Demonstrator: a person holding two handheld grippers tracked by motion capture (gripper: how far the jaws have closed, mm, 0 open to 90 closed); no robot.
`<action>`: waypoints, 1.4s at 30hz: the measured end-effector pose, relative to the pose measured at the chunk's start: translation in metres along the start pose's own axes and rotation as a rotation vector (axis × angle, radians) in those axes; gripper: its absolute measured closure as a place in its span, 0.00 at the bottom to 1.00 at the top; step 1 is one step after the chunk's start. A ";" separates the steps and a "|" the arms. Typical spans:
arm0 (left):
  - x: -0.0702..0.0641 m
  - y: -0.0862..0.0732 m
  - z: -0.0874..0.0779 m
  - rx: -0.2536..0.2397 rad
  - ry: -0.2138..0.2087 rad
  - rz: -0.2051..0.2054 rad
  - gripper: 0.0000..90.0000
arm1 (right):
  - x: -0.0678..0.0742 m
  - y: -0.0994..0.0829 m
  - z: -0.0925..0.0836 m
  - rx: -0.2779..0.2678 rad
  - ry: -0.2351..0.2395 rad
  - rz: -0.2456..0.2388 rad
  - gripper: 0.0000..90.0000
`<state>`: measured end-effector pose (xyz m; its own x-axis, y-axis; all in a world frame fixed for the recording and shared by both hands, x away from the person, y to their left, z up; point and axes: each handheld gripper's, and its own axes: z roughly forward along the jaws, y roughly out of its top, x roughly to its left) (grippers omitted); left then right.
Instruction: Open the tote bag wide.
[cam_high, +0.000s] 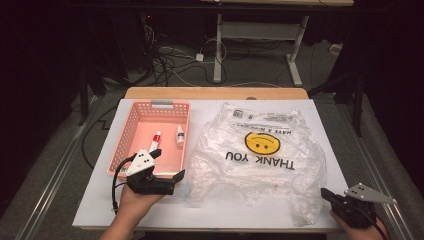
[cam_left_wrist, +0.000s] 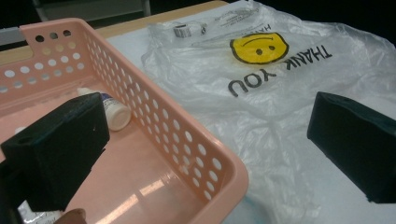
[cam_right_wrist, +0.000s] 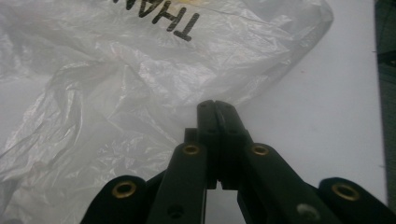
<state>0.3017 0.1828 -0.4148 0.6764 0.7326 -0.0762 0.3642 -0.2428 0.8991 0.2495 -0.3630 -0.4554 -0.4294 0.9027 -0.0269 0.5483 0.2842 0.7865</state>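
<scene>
A pink perforated basket (cam_high: 131, 120) stands on the left of the white tabletop. Inside it lie a small white bottle (cam_high: 179, 136) and a red-capped tube (cam_high: 156, 140). To its right a crumpled clear plastic bag (cam_high: 260, 160) with a yellow smiley and "THANK YOU" lies flat. My left gripper (cam_high: 167, 165) is open and straddles the basket's near right corner. In the left gripper view one jaw is inside the basket (cam_left_wrist: 224, 163) near the bottle (cam_left_wrist: 114, 113), the other over the bag (cam_left_wrist: 261, 93). My right gripper (cam_high: 327, 195) is shut and empty, its tip (cam_right_wrist: 215, 105) just off the bag's (cam_right_wrist: 116, 84) near right edge.
The white sheet (cam_high: 100, 200) covers a wooden table whose far edge (cam_high: 215, 93) shows behind the basket and bag. Beyond it, cables (cam_high: 170, 65) lie on the floor and a desk frame (cam_high: 260, 30) stands. Bare white surface (cam_right_wrist: 336, 93) lies right of the bag.
</scene>
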 end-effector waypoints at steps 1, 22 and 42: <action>0.000 0.001 0.001 -0.003 0.001 -0.002 0.00 | 0.003 -0.001 -0.001 0.005 0.014 0.007 1.00; 0.002 0.001 0.001 0.009 0.005 -0.015 0.00 | -0.005 0.035 0.002 -0.125 0.047 0.008 0.68; 0.002 -0.010 -0.012 -0.003 -0.003 -0.044 0.00 | -0.100 0.137 0.166 -0.025 -0.032 0.148 0.44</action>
<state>0.2915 0.1939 -0.4189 0.6615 0.7408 -0.1166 0.3916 -0.2086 0.8962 0.4870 -0.3611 -0.4474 -0.3219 0.9441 0.0715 0.5860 0.1394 0.7983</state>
